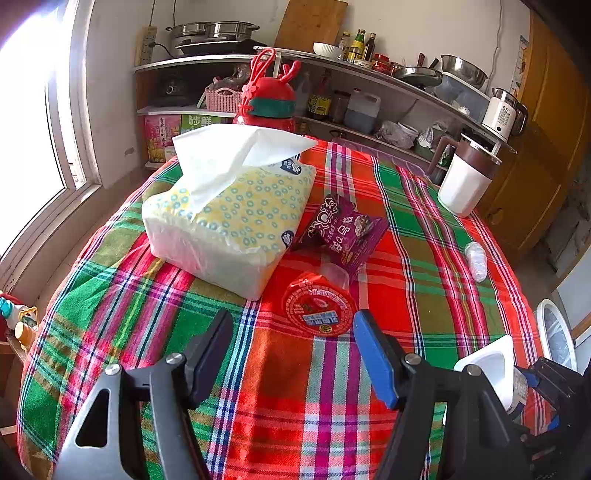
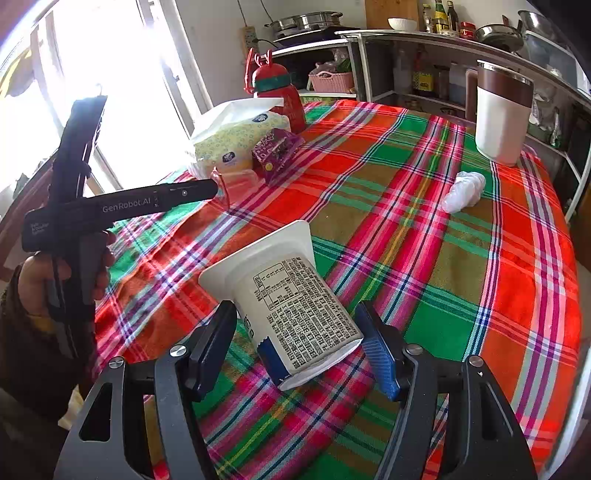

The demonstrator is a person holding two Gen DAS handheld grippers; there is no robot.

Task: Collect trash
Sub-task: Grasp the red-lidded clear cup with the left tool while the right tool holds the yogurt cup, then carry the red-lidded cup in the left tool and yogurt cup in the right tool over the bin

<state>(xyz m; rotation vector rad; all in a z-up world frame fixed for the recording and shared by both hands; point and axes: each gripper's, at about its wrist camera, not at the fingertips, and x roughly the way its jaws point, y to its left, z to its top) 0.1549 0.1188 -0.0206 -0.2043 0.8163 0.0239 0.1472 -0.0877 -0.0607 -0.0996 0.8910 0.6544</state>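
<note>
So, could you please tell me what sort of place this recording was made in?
Most likely a home kitchen or dining corner: open shelves hold steel pots, sauce bottles and an electric kettle, and beside them stands a table under a plaid tablecloth by a window.

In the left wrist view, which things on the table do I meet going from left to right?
Tissue pack → red jelly cup → crumpled clear plastic bottle.
</note>
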